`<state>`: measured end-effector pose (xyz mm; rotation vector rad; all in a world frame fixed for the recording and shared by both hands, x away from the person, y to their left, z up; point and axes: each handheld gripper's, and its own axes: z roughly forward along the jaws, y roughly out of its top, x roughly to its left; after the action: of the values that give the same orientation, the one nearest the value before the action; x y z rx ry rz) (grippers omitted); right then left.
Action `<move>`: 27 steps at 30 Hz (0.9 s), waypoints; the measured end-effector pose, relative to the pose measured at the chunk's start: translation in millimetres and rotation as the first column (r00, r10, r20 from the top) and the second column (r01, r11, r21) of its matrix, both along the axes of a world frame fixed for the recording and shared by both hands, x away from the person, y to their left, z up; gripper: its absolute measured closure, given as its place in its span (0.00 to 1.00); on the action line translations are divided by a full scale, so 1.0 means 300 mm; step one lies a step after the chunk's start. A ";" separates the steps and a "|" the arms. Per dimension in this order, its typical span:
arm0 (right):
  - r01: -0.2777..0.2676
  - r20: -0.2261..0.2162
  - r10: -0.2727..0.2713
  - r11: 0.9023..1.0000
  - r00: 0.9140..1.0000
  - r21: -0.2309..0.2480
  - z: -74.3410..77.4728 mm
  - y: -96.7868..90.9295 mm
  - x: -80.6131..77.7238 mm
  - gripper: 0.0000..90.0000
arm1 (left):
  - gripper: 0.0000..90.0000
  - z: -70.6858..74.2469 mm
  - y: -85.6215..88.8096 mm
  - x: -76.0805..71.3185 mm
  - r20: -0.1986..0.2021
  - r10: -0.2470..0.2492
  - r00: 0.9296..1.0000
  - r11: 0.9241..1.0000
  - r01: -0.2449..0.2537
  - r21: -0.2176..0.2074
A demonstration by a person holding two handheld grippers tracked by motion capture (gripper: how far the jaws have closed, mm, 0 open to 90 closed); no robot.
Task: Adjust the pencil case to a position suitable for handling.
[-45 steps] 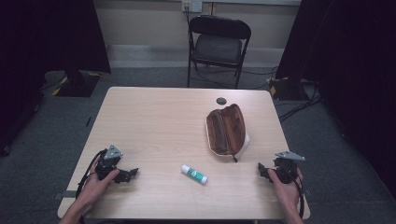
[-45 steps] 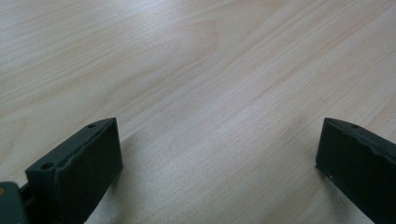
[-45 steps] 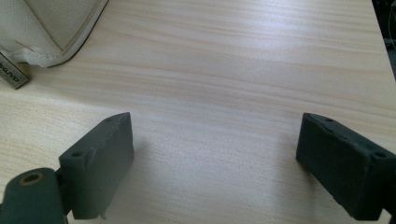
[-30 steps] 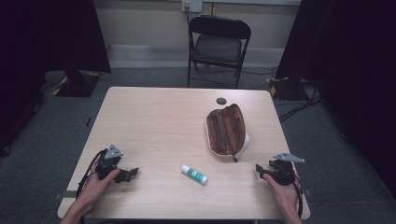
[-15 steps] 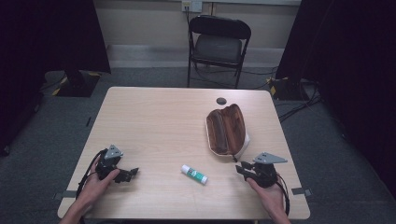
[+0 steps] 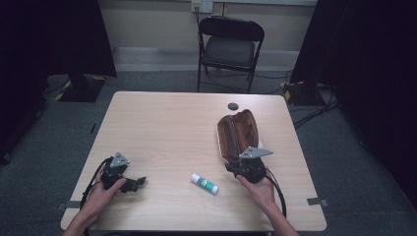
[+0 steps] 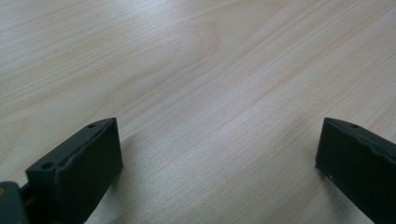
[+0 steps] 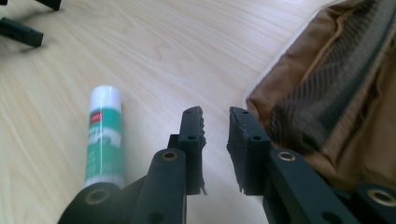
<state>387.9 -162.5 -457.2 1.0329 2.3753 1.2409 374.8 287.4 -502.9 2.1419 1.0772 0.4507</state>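
A green-and-white glue stick (image 6: pixel 204 183) (image 8: pixel 105 135) lies on the wooden table (image 6: pixel 162 128), near its front edge. To its right is an open brown pencil pouch (image 6: pixel 238 132) (image 8: pixel 336 93). My right gripper (image 6: pixel 230 167) (image 8: pixel 215 119) hovers low between the two, its jaws nearly together with a narrow bare gap and nothing held. My left gripper (image 6: pixel 141 181) (image 7: pixel 219 154) rests at the front left, jaws wide open over bare wood.
A small black disc (image 6: pixel 233 106) lies near the table's far edge. A black folding chair (image 6: pixel 228 44) stands behind the table. In the right gripper view, the left gripper's jaw (image 8: pixel 21 30) shows at the top left.
My right gripper has moved left from the table's front right corner to the pouch's near end, beside the glue stick. The left gripper stayed put.
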 end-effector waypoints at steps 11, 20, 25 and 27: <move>0.030 -0.011 -0.031 0.998 0.999 -0.058 -0.057 0.084 0.128 0.81 | 0.00 0.000 0.000 0.000 0.000 0.000 1.000 1.000 0.000 0.000; 0.052 -0.008 -0.053 0.992 0.999 -0.118 -0.085 0.075 0.134 0.81 | 0.00 0.000 0.000 0.000 0.000 0.000 1.000 1.000 0.000 0.000; 0.051 -0.013 -0.053 0.992 0.999 -0.119 -0.092 0.064 0.136 0.83 | 0.00 0.000 0.000 0.000 0.000 0.000 1.000 1.000 0.000 0.000; 0.050 -0.011 -0.052 0.991 0.999 -0.125 -0.096 0.065 0.134 0.83 | 0.00 0.000 0.000 0.000 0.000 0.000 1.000 1.000 0.000 0.000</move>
<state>428.0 -143.1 -486.0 1.0592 2.3879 1.0557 374.8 287.3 -502.9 2.1420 1.0770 0.4510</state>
